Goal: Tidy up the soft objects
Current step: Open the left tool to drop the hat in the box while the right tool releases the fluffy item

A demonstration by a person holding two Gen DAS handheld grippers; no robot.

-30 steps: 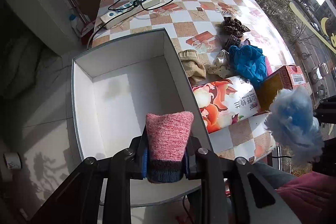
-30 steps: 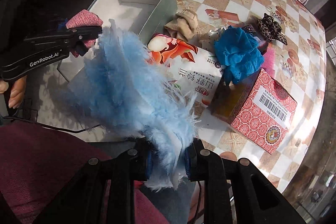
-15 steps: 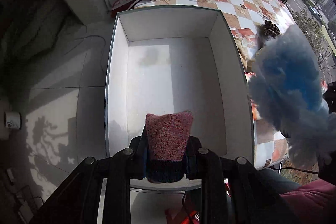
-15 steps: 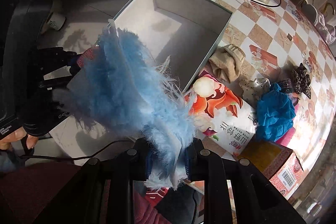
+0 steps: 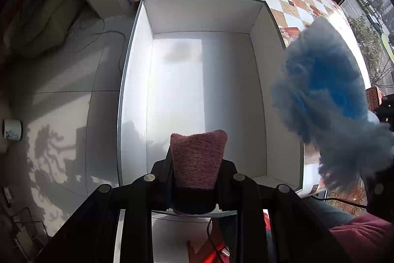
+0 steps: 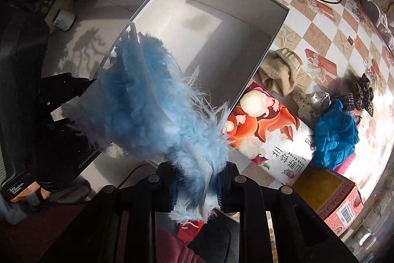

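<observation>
Two grippers each carry a soft item above the white box [image 5: 138, 80], whose inside holds nothing. Left gripper [image 5: 195, 179] pinches a pink knitted sock [image 5: 198, 159] over the box's near end. Right gripper [image 6: 197, 185] clamps a fluffy blue piece [image 6: 152, 100] over the box's near right edge. A beige sock [image 6: 280, 70] and a blue mesh puff [image 6: 335, 134] lie on the checkered table [image 6: 317, 31] beside the box.

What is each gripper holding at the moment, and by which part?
The left gripper holds a pink sock by its dark cuff end. The right gripper holds a fluffy blue piece by its narrow lower end.
</observation>
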